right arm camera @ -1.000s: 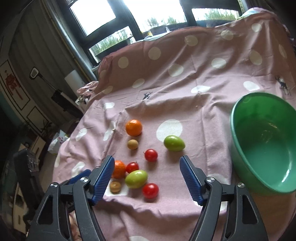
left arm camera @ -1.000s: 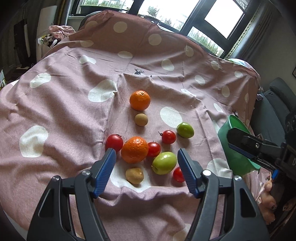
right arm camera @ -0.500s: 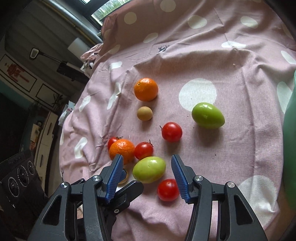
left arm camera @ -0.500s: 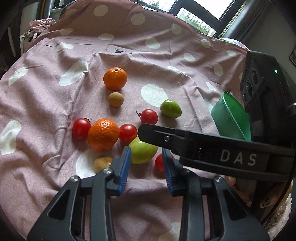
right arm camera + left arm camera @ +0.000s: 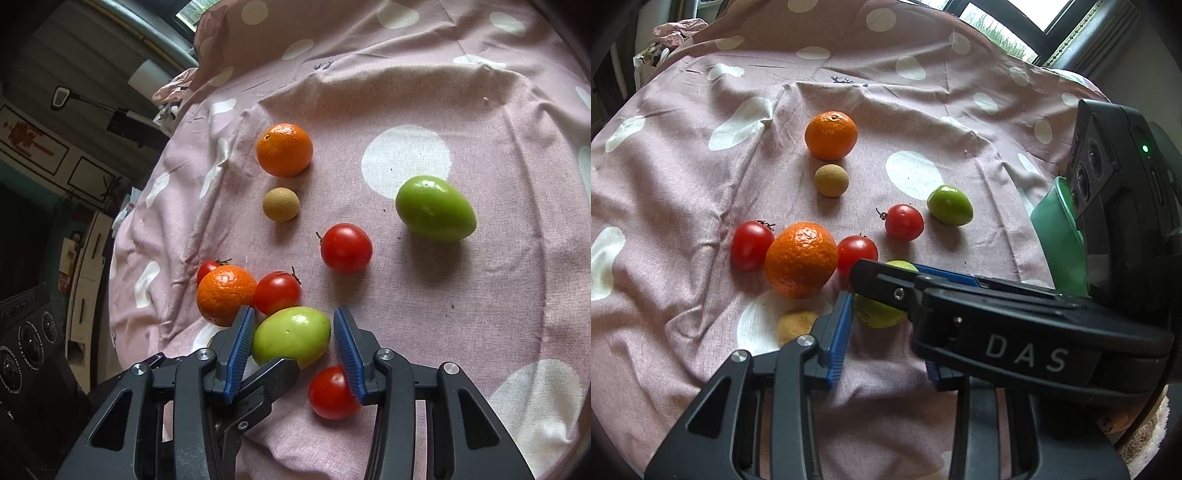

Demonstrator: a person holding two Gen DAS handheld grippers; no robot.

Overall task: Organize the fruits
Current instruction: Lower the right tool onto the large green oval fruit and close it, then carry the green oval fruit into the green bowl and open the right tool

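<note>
Fruits lie on a pink spotted cloth [image 5: 683,192]. My right gripper [image 5: 293,347] is open with its jaws on either side of a green mango [image 5: 291,336], left pad touching it. It crosses the left wrist view [image 5: 997,317], hiding most of that mango [image 5: 879,315]. My left gripper [image 5: 886,339] is narrowly open just in front of the same mango. Nearby are two oranges [image 5: 801,258] [image 5: 831,134], several red tomatoes [image 5: 345,247], a second green mango [image 5: 436,208] and two small tan fruits [image 5: 831,180] [image 5: 796,325].
A green bowl [image 5: 1060,236] stands at the right, partly hidden by the right gripper's camera body. A red tomato [image 5: 330,391] lies under the right gripper's right finger. Windows and a pink bundle lie beyond the far edge.
Both grippers have moved forward and down to the near green mango. The right jaws have narrowed around it. The left gripper has narrowed since one second ago.
</note>
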